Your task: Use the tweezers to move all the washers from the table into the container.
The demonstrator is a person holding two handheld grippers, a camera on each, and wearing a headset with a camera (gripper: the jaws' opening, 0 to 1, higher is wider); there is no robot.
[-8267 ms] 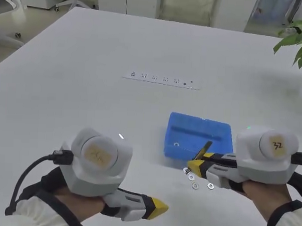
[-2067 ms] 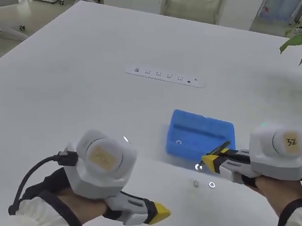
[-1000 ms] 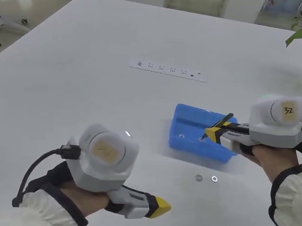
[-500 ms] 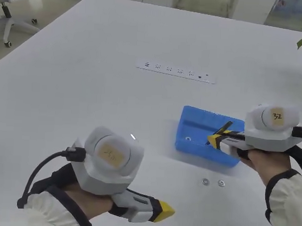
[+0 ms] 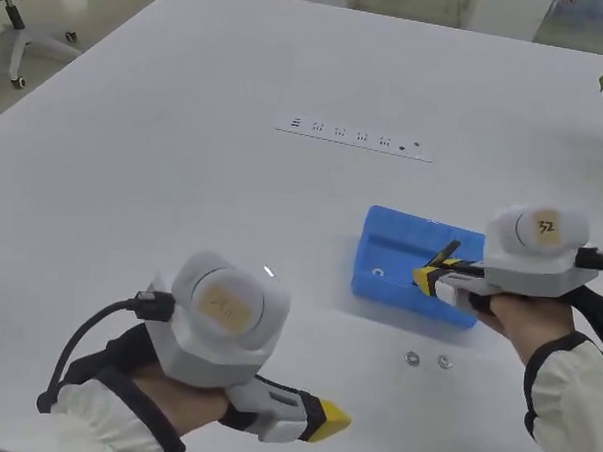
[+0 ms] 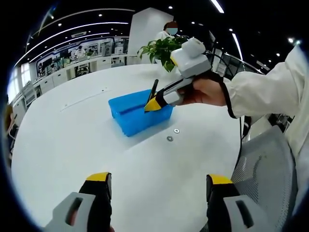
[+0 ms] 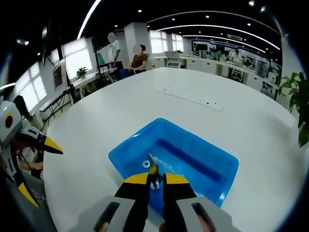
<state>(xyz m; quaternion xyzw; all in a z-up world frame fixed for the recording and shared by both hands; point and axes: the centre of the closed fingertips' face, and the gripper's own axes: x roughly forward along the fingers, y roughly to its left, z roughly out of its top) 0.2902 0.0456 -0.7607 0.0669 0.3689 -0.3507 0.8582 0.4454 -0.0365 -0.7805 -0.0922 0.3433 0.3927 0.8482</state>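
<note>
The right hand-held gripper is clamped almost closed on the tweezers and holds them over the blue container, their tips just beside a washer lying inside. Two more washers lie on the desk near the container. The left hand-held gripper is spread wide and holds nothing.

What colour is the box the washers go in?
The box is bright blue. The right gripper view shows it best.

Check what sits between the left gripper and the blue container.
Mostly bare tabletop; two washers lie near the container, beside the line from the left gripper. Head and left gripper views show it.
</note>
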